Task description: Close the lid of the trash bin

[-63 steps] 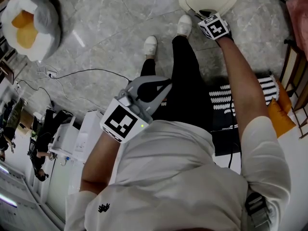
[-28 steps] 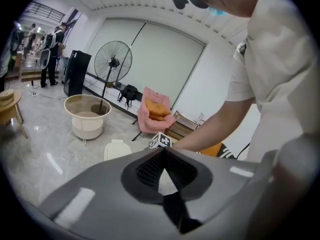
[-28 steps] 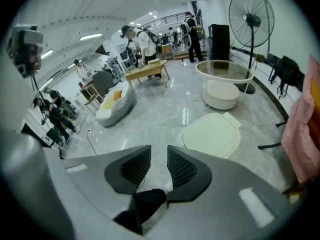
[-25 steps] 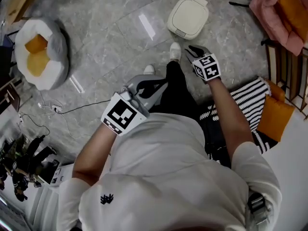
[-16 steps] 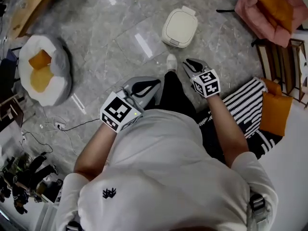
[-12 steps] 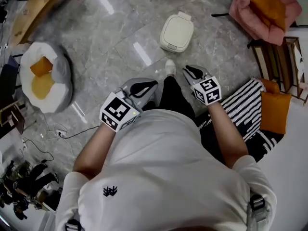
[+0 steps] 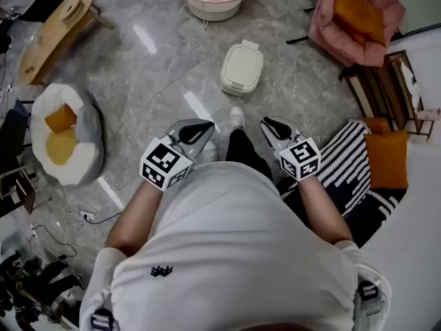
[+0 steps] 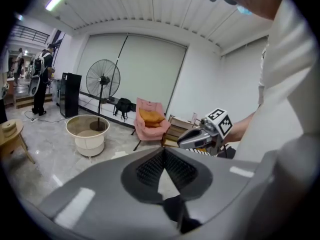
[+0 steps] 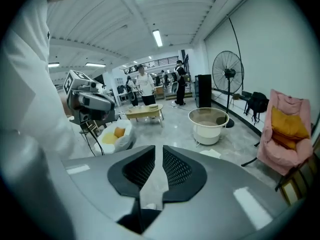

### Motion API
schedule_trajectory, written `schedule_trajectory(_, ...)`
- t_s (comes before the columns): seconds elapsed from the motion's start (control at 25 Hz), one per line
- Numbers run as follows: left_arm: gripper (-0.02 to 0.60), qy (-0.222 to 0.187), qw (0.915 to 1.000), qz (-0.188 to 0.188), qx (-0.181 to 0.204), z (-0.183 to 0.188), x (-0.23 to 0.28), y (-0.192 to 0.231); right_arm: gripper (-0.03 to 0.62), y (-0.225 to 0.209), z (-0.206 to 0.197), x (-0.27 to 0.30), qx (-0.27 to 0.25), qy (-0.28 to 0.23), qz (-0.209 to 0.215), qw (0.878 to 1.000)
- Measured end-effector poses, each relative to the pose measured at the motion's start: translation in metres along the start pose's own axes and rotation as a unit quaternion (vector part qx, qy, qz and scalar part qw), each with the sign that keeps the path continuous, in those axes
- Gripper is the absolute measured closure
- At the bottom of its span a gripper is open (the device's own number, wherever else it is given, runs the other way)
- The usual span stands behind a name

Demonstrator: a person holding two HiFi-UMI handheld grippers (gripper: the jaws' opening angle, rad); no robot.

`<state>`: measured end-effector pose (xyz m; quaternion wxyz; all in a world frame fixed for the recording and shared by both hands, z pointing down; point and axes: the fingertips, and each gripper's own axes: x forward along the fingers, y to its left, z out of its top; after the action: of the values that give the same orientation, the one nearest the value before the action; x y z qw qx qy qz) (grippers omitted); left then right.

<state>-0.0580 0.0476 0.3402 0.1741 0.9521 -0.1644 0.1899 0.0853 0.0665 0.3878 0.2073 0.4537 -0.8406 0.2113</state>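
Our right gripper [image 9: 158, 154] has its jaws closing, a narrow gap between them and nothing in it. The left gripper [image 8: 163, 154] is pressed together and empty. Both are well apart from the trash bin [image 7: 242, 68] on the floor ahead, its lid flat. We judge the closing done; next, only confirm that the lid is seated.

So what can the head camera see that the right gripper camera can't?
Only the head view shows the black-and-white striped rug and the orange cushion by it. Only the right gripper view shows the standing fan, the ceiling lights and people standing far off. Both show the beige tub, the pink chair and the fried-egg cushion.
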Motion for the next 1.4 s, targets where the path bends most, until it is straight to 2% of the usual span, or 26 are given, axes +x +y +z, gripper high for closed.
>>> schedule_trajectory(0.4, 0.525, -0.004, 0.9998, -0.014, 0.015, 0.003, 0.001, -0.017, 0.548, 0.035, 0.013, -0.037, -0.011, -0.033, -0.021, 0.999)
schedule_trajectory(0.76, 0.525, -0.003, 0.9997, -0.016, 0.016, -0.002, -0.006, -0.025, 0.554, 0.038, 0.019, -0.052, -0.019, -0.046, -0.037, 0.998)
schedule_trajectory(1.4, 0.525, -0.002, 0.9998, -0.011, 0.016, -0.003, -0.009, -0.022, 0.559, 0.044, 0.029, -0.052, -0.026, -0.058, -0.033, 0.997)
